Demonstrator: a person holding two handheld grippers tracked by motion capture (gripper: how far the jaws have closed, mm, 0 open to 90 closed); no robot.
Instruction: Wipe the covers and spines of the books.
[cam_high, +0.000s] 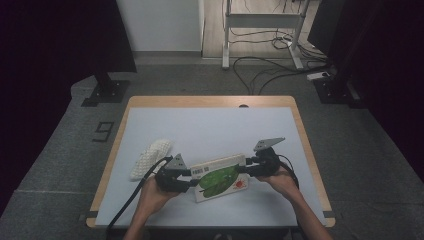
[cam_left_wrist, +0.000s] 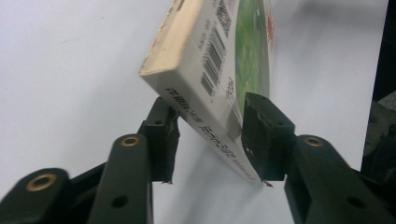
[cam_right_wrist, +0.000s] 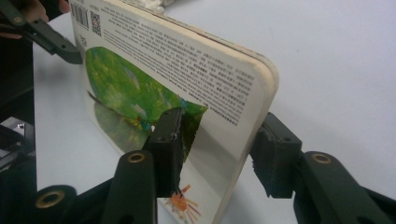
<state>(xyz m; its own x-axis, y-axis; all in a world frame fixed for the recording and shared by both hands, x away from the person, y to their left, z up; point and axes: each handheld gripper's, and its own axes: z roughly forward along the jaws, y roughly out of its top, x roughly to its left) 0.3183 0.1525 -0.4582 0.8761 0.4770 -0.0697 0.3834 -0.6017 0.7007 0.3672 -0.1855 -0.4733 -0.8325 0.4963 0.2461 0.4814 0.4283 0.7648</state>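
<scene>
One board book (cam_high: 220, 177) is held between two tools near the front edge of the white counter (cam_high: 210, 125). Its long axis runs across the counter from the person's left to right, the left end slightly nearer the person and the right end slightly farther. It is tipped up on its lower long edge, so the green leaf cover faces up and toward the person while the cream page edge faces away.

The left tool (cam_high: 191, 173) pinches the book's left short end. In the left gripper view both pads press on that end (cam_left_wrist: 210, 135), one on the printed back with the barcode, the other on the green cover. The right tool (cam_high: 248, 167) pinches the opposite short end. In the right gripper view (cam_right_wrist: 219, 154) one pad lies on the leaf picture and the other sits behind the rounded corner.

One white mesh bundle (cam_high: 150, 156) lies on the counter just beyond the left hand (cam_high: 155, 192), apart from the book. Two hands, two tools, one book, one bundle.
</scene>
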